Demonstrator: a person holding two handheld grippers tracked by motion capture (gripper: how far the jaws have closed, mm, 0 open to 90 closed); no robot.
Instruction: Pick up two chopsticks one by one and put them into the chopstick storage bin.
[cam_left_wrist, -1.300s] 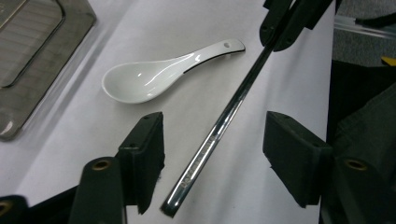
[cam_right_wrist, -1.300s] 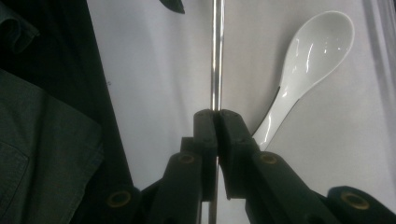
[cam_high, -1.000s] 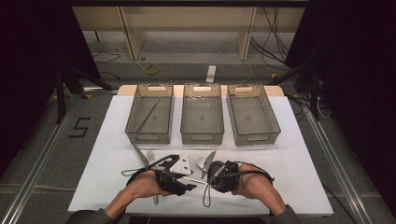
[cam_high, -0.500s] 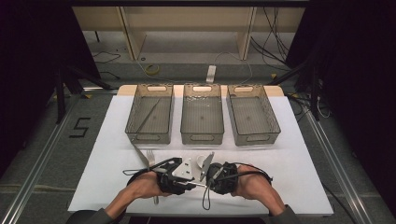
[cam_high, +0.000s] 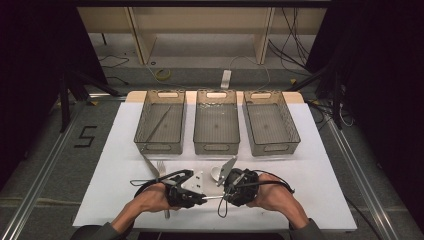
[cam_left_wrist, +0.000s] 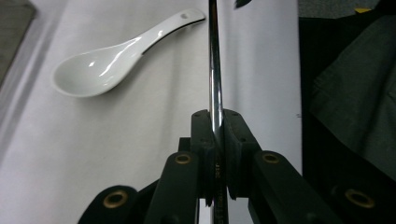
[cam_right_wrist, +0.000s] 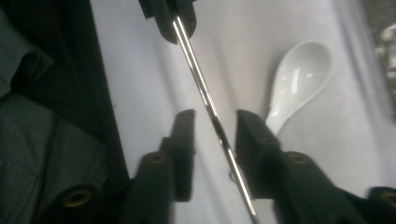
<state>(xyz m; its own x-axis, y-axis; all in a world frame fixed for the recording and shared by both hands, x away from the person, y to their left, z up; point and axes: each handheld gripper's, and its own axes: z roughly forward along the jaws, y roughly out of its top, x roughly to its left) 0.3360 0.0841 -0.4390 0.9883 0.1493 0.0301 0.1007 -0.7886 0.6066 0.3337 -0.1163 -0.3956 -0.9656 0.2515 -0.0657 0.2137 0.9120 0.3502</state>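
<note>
A: White sheeting covered the table (cam_high: 110, 170); grey floor and dark curtains surrounded it. Three mesh baskets (cam_high: 216, 128) stood in a row.

B: Left gripper (cam_left_wrist: 215, 140) clamped a steel rod (cam_left_wrist: 214, 70). Right gripper (cam_right_wrist: 214, 140) stood parted around it. White spoon (cam_right_wrist: 299, 77) lay beside.
</note>
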